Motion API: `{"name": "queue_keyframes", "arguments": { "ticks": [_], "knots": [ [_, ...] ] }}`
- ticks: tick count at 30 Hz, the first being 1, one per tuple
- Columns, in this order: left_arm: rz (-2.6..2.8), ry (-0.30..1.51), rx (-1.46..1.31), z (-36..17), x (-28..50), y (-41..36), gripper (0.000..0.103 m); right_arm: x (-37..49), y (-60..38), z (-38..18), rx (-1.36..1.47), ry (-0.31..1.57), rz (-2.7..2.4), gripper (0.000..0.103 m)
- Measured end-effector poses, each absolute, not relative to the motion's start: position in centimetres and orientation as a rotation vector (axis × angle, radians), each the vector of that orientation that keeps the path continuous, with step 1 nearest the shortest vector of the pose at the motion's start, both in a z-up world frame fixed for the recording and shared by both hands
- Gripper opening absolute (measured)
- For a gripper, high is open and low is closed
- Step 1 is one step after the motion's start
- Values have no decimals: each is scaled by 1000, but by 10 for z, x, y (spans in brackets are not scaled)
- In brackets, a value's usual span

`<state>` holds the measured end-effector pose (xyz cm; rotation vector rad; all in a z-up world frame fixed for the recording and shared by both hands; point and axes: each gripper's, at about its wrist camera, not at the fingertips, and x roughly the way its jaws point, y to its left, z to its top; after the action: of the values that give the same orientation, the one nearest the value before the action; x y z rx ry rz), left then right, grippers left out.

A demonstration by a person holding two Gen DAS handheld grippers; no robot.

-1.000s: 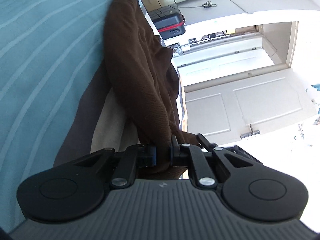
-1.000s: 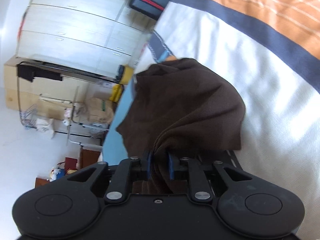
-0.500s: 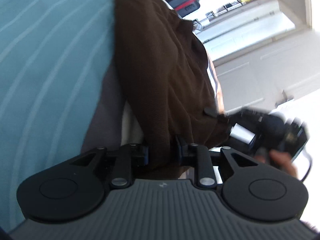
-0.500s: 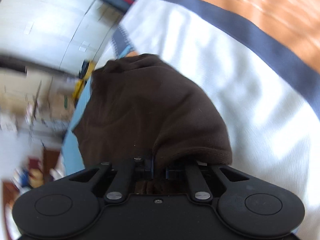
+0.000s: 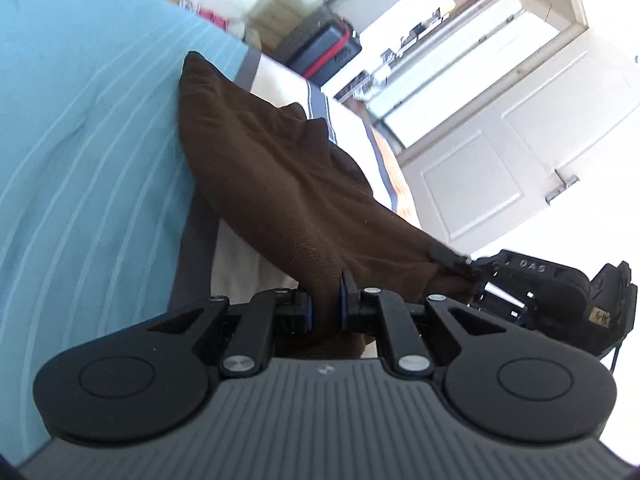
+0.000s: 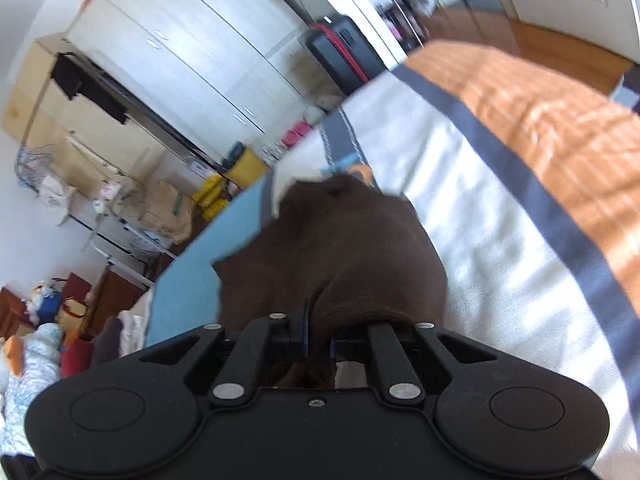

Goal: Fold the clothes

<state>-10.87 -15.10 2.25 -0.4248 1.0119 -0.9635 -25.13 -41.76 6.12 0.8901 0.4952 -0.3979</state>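
A dark brown garment stretches from my grippers out over the bed, its far end resting on the striped bedspread. My left gripper is shut on a bunched edge of it. In the left wrist view the right gripper pinches the same edge just to the right. Seen from the right wrist, the brown garment hangs in a taut hump ahead, and my right gripper is shut on its near edge. Cloth hides the inner faces of both pairs of fingers.
The bedspread has teal, white, dark grey and orange bands. Beyond the bed stand a black suitcase with red trim, a white wardrobe, yellow containers and a white door. Clutter lies on the floor at the left.
Both grippers have lifted and swung with the garment still held. The views tilted, more of the room shows, and the right gripper now sits close beside the left one.
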Motion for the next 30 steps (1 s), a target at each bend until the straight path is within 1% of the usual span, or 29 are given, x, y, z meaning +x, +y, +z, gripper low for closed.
{"name": "queue_keyframes", "arguments": {
  "ticks": [5,14,17,19,21,26,28,29,30],
  "knots": [
    [-1002,1007,-410,42,-128,-137,11,-292,-409,79,962,430,-338,11],
    [-1026,994,-387,57,-135,-122,11,-277,-405,98,873,460,-291,12],
    [-957,1085,-382,33,-116,-129,11,-261,-408,81,882,517,-305,12],
    [-947,1110,-353,27,-100,-140,11,-246,-413,69,889,562,-313,12],
    [-960,1107,-331,31,-81,-151,11,-232,-416,67,866,570,-313,12],
    [-972,1066,-267,50,-25,-174,12,-180,-436,83,760,594,-297,12],
    [-981,1059,-257,45,6,-191,14,-154,-449,84,731,614,-271,12],
    [-1008,1044,-238,37,20,-205,16,-139,-455,82,694,621,-276,12],
    [-1023,1017,-208,28,34,-217,18,-126,-460,77,656,613,-291,15]
  ]
}}
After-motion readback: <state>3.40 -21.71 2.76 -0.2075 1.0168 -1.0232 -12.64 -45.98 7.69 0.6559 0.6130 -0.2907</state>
